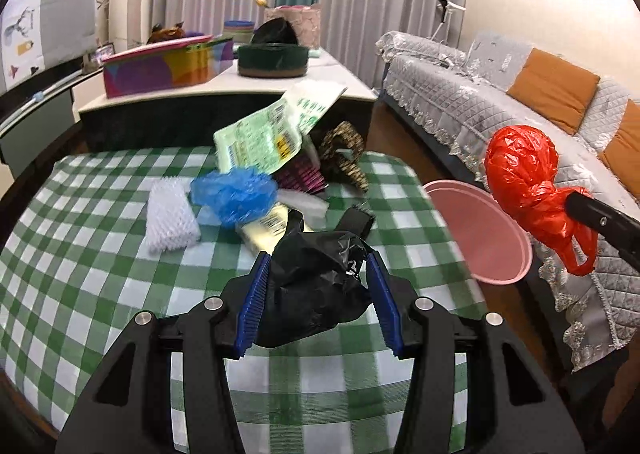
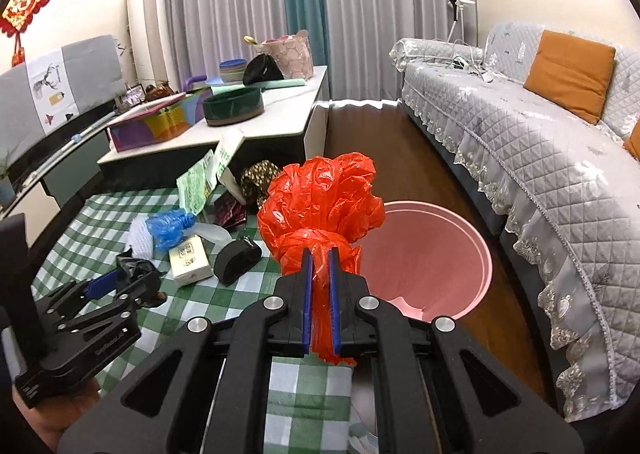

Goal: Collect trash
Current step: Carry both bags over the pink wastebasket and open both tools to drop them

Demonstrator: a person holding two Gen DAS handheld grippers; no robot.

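My left gripper (image 1: 318, 260) is shut on a crumpled black plastic bag (image 1: 316, 290), held above the green checked table (image 1: 100, 254). It shows again at the left of the right wrist view as the left gripper (image 2: 128, 274) with the black bag (image 2: 134, 268). My right gripper (image 2: 320, 254) is shut on the twisted neck of a red plastic bag (image 2: 320, 202), lifted beside the pink bin (image 2: 436, 254). In the left wrist view the red bag (image 1: 524, 182) hangs over the pink bin (image 1: 480, 230), with the right gripper's fingertips hidden by it.
On the table lie a blue plastic wad (image 1: 234, 194), white foam netting (image 1: 170, 216), a green printed packet (image 1: 260, 138), a cream box (image 2: 190, 260) and a black round piece (image 2: 236, 258). A grey covered sofa (image 2: 520, 142) runs along the right; a low cabinet (image 1: 224, 94) stands behind.
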